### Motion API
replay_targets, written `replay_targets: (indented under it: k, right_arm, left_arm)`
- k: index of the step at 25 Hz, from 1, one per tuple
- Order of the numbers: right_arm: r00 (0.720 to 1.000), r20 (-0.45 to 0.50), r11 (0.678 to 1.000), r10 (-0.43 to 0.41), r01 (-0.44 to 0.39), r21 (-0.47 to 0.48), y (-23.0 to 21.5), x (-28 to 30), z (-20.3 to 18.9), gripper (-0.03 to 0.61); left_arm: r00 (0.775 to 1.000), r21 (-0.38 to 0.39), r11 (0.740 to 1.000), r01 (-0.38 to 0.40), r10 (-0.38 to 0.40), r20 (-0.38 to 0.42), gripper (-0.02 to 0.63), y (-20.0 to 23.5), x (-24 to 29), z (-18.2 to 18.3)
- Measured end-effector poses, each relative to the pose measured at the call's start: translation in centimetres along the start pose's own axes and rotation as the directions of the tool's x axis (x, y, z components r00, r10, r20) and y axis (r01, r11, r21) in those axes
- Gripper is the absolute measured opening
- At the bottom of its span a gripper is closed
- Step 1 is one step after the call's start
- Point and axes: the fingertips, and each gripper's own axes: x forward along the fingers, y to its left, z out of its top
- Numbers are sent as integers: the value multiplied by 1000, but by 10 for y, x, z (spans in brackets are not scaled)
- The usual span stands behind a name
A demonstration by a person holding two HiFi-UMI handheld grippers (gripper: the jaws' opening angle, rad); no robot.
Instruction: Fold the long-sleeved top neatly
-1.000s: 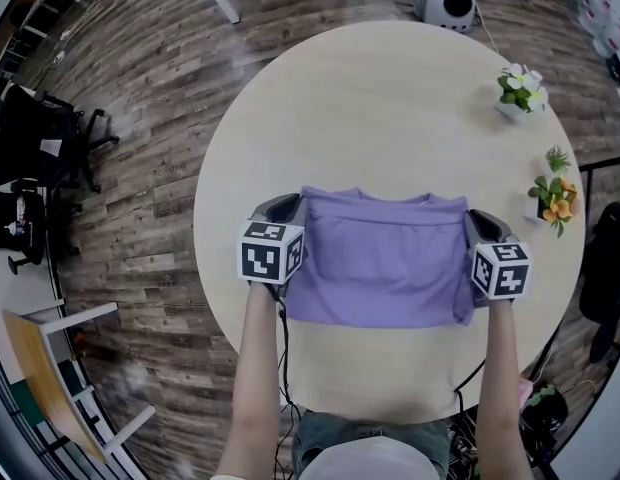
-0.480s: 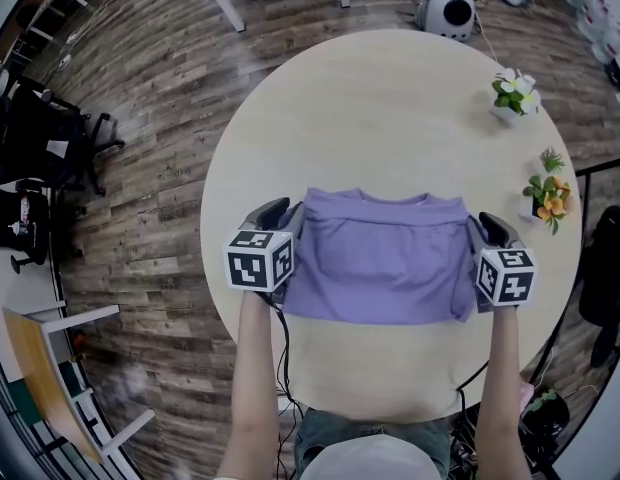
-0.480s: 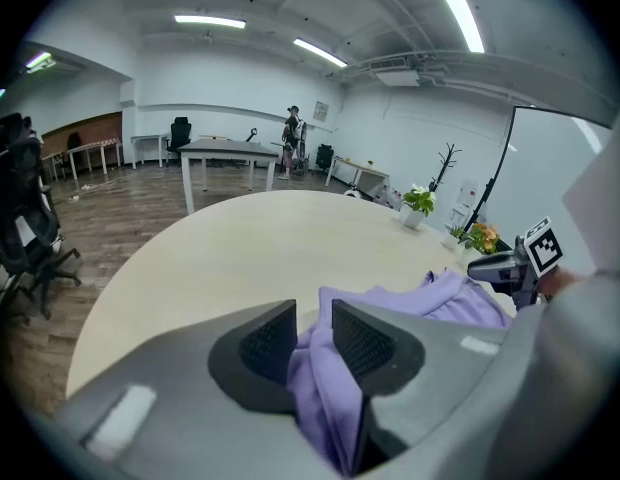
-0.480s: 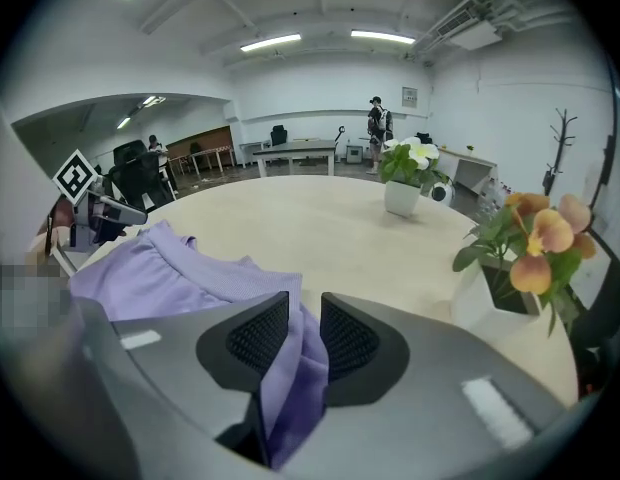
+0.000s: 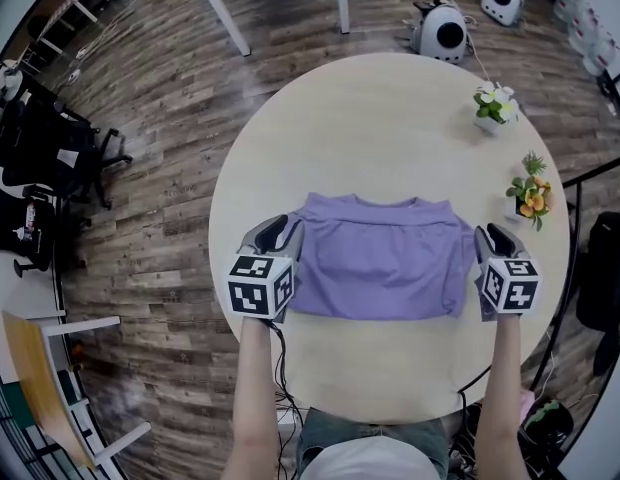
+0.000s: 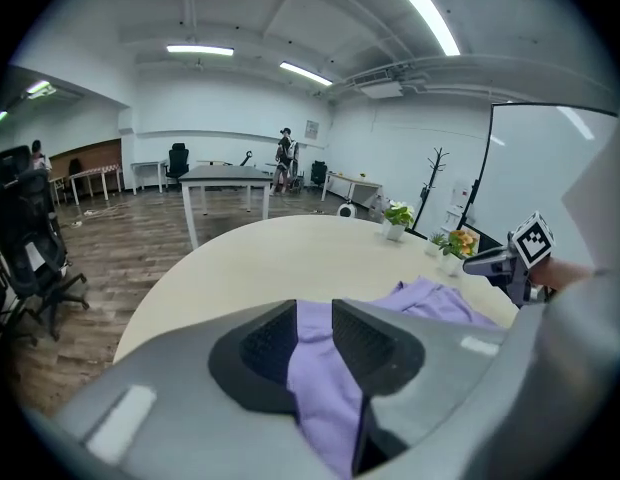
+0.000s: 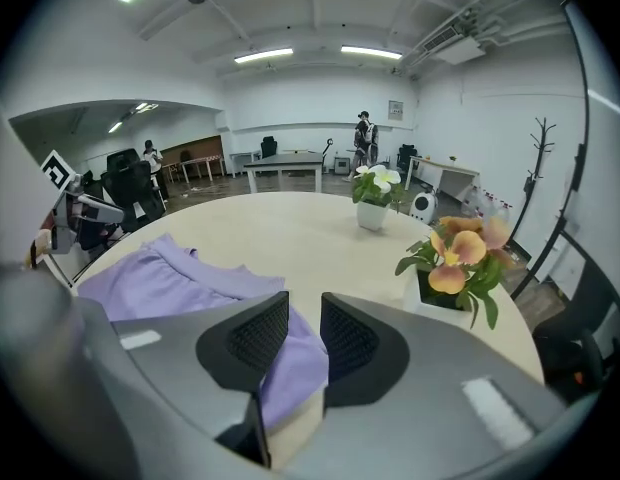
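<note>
Now the folded purple top (image 5: 375, 258) lies flat at the middle of the table (image 5: 390, 108). Above the table, the left gripper (image 5: 280, 226) and right gripper (image 5: 488, 231) hang with jaws narrowly apart, pinching nothing. The right's have just been opening, with cloth only showing through the gap.

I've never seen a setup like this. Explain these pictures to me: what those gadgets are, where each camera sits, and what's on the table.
There is no robot here. A person holds a two-jaw gripper in each hand, each with a marker cube on it. The head view comes from a camera on the person's head, looking down. In it the left gripper is on the left and the right gripper on the right. The two gripper views come from cameras riding on the grippers, looking along their jaws. On the round table lies a purple long-sleeved top, folded flat. A white-flowered plant and an orange-flowered plant stand nearby. Nothing seems gripped: both pairs of jaws stand apart, with the top's side edges showing in the gaps. The right jaws have just been opening.
</note>
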Motion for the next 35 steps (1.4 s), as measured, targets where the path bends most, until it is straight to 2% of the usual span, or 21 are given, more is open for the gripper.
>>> replay_targets:
  k: [9,14,23,35]
  right_arm:
    - [999,41,1000,3,-3,-13,-2,-30,6,129]
    - [999,51,1000,13,-13,-12,0,-42,3,130]
    - [998,52,999,33,-33,-6,-1,-49,-8,130]
    - [997,34,997,75,-75,-13,-5,-44,-21,133]
  left_arm:
    - [995,50,995,91,-93,46,112,-86,-27,2]
    - [984,58,984,171,-174,50,112,-144,-32,-3]
    - [954,54,953,299,-298,-28,112,-236,-23,-38]
    - [919,89,920,381,-366,-144,112,-311,-5,-77]
